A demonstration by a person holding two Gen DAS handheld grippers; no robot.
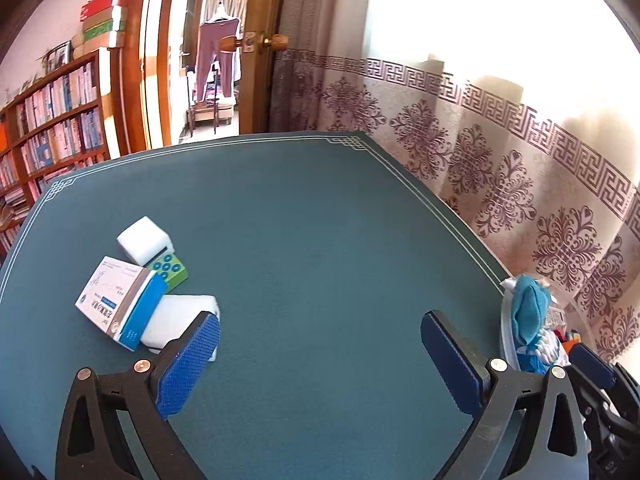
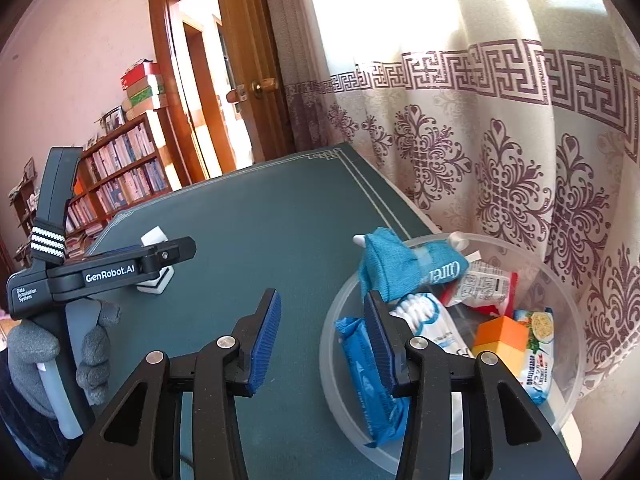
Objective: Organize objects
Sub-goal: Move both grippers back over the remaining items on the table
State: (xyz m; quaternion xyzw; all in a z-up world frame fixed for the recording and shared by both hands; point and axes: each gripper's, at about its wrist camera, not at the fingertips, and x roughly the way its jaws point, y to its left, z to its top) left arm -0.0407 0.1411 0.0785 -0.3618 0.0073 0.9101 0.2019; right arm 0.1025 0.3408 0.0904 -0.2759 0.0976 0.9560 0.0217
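My left gripper (image 1: 320, 320) is open wide above the green table mat (image 1: 320, 220), with nothing between its blue pads. To its left lie a white-and-blue medicine box (image 1: 120, 304), a white foam cube (image 1: 145, 240), a green box with blue dots (image 1: 170, 270) and a white foam block (image 1: 180, 320), which touches the left fingertip's outer side. My right gripper (image 2: 320, 298) is open and empty beside a clear plastic bowl (image 2: 560, 276). The bowl holds a blue cloth pouch (image 2: 396, 268), a blue packet (image 2: 360, 364), an orange block (image 2: 502, 334) and several white packets.
A grey-gloved hand (image 2: 32, 348) holds the left gripper (image 2: 168, 254) at the left of the right wrist view. A patterned curtain (image 1: 500, 168) hangs right behind the table's right edge. A bookshelf (image 1: 56, 120) and an open wooden door (image 1: 260, 60) stand beyond the far edge.
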